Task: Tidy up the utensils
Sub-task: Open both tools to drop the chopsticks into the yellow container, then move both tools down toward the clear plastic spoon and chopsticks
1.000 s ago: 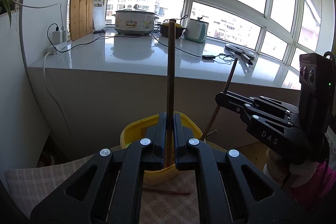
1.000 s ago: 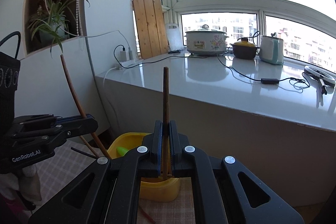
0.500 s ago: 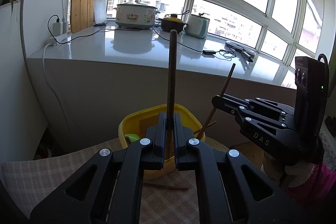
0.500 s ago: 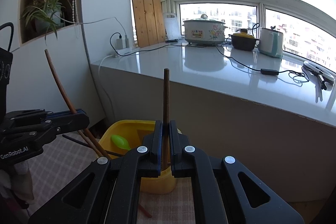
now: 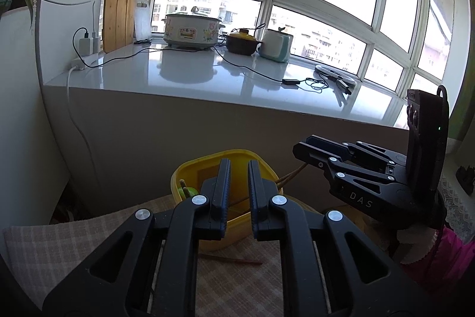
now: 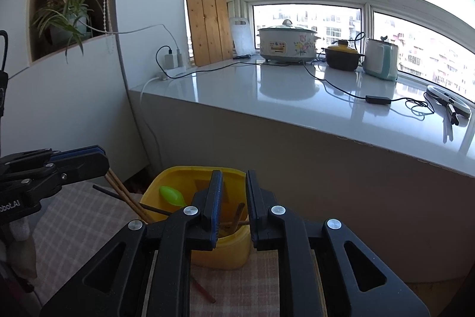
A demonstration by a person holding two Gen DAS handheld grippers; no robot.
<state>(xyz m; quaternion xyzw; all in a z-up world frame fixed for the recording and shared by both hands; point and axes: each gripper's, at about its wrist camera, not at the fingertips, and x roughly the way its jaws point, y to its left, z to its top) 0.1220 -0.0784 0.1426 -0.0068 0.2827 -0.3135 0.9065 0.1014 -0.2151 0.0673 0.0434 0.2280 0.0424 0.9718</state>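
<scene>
Nearest the lens in each wrist view, the black two-finger tongs stand parted with nothing between the pads. The left gripper (image 5: 237, 183) and the right gripper (image 6: 234, 195) each pinched an upright brown wooden chopstick half a second ago; both sets of jaws have just been opening, and both sticks are gone from between them. Judging by where they hung, both have dropped into the tub below.

Just under the fingertips sits the yellow rounded-square plastic tub (image 6: 219, 254) on a beige checked cloth (image 5: 74, 245). Inside it I count one lime-green plastic spoon (image 6: 172, 195) and at least two brown chopsticks (image 6: 237, 217) lying aslant near the right gripper's fingers. Two more brown sticks (image 6: 124, 196) lean over the tub's left rim beneath the left gripper, and a thin dark stick (image 6: 109, 192) lies beside them. One reddish chopstick (image 5: 231, 259) lies flat on the cloth outside the tub, just in front of it, so the tidying is not finished; that loose stick looks like the next pick.

Beyond the tub runs a glossy white window ledge (image 6: 297, 97). It carries one flower-printed white electric cooker (image 6: 286, 42), one dark clay pot with a yellow lid (image 6: 341, 55) and one pale teal kettle (image 6: 381, 58).
</scene>
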